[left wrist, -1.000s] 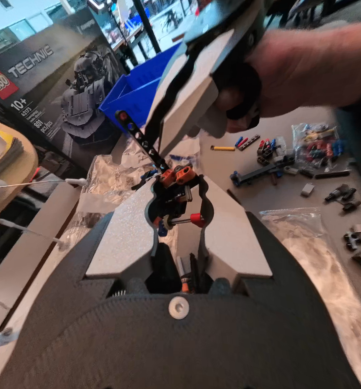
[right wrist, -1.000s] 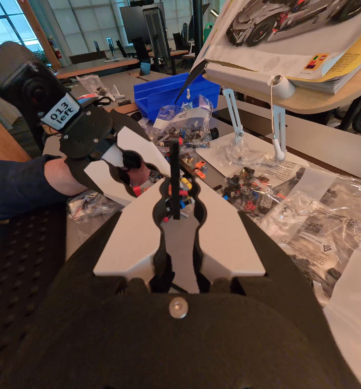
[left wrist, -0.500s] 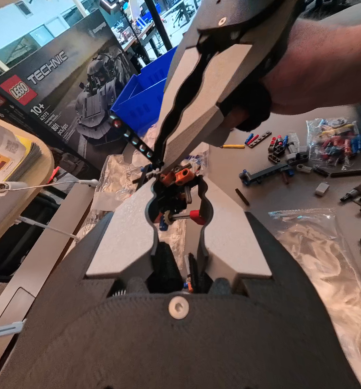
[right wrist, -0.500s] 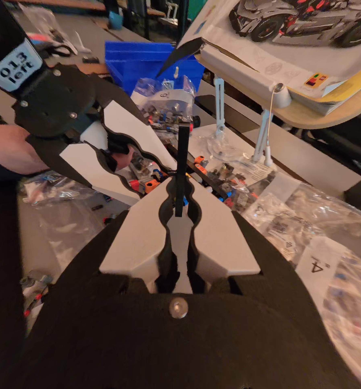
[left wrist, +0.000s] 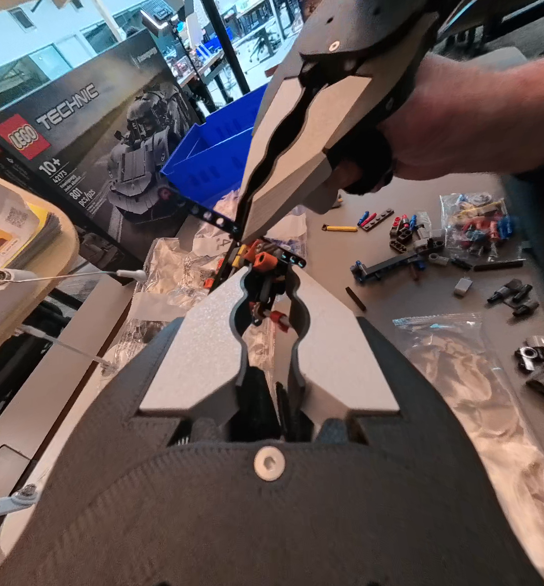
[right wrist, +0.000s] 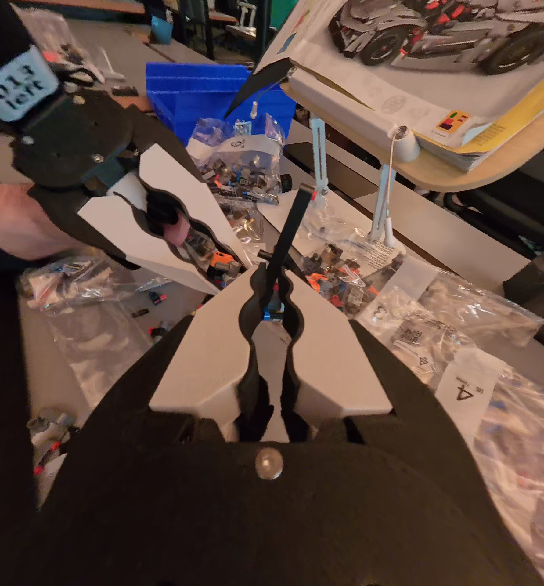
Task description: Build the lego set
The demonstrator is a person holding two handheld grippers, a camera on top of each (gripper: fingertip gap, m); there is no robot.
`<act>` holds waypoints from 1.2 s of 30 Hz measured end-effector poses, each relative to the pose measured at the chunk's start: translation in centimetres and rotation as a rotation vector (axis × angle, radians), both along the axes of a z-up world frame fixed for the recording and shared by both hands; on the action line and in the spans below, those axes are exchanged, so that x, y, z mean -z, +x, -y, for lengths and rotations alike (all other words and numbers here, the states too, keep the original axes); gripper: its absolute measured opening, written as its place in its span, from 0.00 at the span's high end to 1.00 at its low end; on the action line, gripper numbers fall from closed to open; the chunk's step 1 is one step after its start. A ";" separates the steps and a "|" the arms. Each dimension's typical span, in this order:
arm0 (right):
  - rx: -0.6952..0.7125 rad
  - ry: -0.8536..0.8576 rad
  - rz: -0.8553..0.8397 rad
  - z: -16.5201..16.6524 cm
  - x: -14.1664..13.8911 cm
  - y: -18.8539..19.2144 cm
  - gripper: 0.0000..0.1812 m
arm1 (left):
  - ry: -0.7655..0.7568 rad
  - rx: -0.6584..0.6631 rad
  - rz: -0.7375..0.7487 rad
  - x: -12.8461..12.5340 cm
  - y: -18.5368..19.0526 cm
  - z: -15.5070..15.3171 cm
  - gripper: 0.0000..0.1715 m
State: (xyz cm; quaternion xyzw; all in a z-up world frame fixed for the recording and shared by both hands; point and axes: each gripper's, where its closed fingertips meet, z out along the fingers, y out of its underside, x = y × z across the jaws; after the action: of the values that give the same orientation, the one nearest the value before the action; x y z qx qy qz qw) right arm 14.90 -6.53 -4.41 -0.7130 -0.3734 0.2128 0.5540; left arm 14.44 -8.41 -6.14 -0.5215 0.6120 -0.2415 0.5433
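Note:
My left gripper [left wrist: 269,276] is shut on a small lego assembly [left wrist: 264,263] of black, orange and red parts, held above the table. My right gripper [left wrist: 241,234] comes in from the upper right, shut on a long black beam with holes [left wrist: 200,213]. The beam lies slanted across the top of the assembly, and I cannot tell whether they touch. In the right wrist view the right gripper [right wrist: 272,272] grips the beam [right wrist: 291,228], which tilts up to the right. There the left gripper [right wrist: 229,277] holds the assembly [right wrist: 221,261] just to its left.
A blue bin [left wrist: 213,158] and the lego box [left wrist: 90,142] stand at the back. An instruction booklet [right wrist: 454,95] rests on a raised stand. Bags of parts [right wrist: 239,165] and numbered bags [right wrist: 438,348] lie around. Loose pieces [left wrist: 407,247] lie scattered on the grey table. My two grippers' fingertips are within a few centimetres of each other.
The right gripper has swung the black beam from steep to flatter and brought it down onto the top of the assembly. The two grippers are closer together. The left gripper still holds the assembly.

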 end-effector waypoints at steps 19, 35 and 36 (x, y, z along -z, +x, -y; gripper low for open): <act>-0.178 0.111 -0.064 2.3 -1.7 -1.2 0.91 | -0.155 0.073 0.136 -1.8 -2.9 -0.4 0.96; -0.214 0.089 0.070 2.8 0.1 -0.3 0.95 | -0.198 0.161 0.133 -1.6 -2.9 0.9 0.96; -0.221 0.079 0.030 2.8 -0.3 -0.1 0.95 | -0.203 0.161 0.150 -1.9 -3.0 0.8 0.96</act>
State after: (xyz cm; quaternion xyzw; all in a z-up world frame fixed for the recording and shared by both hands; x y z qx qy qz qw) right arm 14.76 -9.37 -4.09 -0.6480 -0.4661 0.2470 0.5494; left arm 11.41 -9.18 -4.27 -0.5035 0.5821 -0.3831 0.5108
